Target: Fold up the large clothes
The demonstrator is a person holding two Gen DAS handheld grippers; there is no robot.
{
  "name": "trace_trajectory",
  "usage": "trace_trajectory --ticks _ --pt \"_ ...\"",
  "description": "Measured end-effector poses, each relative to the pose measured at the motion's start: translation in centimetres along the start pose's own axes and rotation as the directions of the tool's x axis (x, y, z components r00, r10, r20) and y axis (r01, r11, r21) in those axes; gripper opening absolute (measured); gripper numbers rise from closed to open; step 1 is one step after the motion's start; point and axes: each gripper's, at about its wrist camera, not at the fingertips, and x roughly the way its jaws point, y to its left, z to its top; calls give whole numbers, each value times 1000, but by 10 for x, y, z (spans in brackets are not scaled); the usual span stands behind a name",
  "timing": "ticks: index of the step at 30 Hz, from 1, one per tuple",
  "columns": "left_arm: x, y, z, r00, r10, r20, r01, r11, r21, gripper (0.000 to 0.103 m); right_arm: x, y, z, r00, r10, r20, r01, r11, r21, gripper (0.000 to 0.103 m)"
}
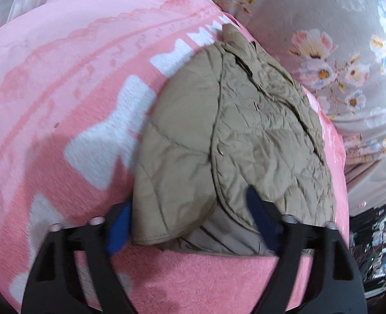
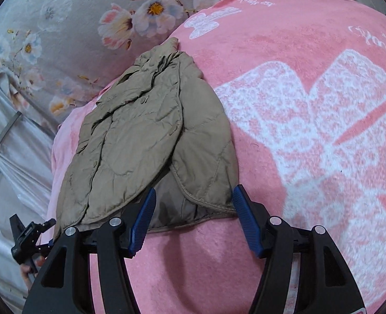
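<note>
Blue ribbed pads on black arms: left gripper (image 1: 187, 217) jaws spread, not pressing anything; near hem of khaki quilted jacket (image 1: 219, 136) lies between them, right pad resting over the fabric edge, left pad just beside the jacket's side on the blanket. Right gripper (image 2: 194, 221) jaws likewise spread wide, gripping nothing; jacket (image 2: 145, 136) hem corner sits between the pad tips, with no pinch visible. Jacket folded lengthwise into a narrow bundle, both side panels turned in over the middle, grey lining exposed at the near hem, collar end pointing away. Lies flat on pink fleece blanket (image 1: 62, 78) (image 2: 284, 52) with white bow print, near the blanket's edge. Beyond that edge: grey floral bedsheet (image 1: 324, 39) (image 2: 62, 26). Left gripper body and part of a hand (image 2: 28, 269) visible at lower left of right wrist view, beside the jacket's corner.
</note>
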Motion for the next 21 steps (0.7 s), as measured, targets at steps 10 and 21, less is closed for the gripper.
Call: trace_trajectory --ticks 10,21 --pt "-1 12 1 1000 3 6 -3 999 -52 60 -11 -16 -2 999 -47 22 46 998 35 61" --pt "-2 3 2 1000 1 22 0 999 -51 14 -1 -3 0 997 66 35 -68 996 61 4"
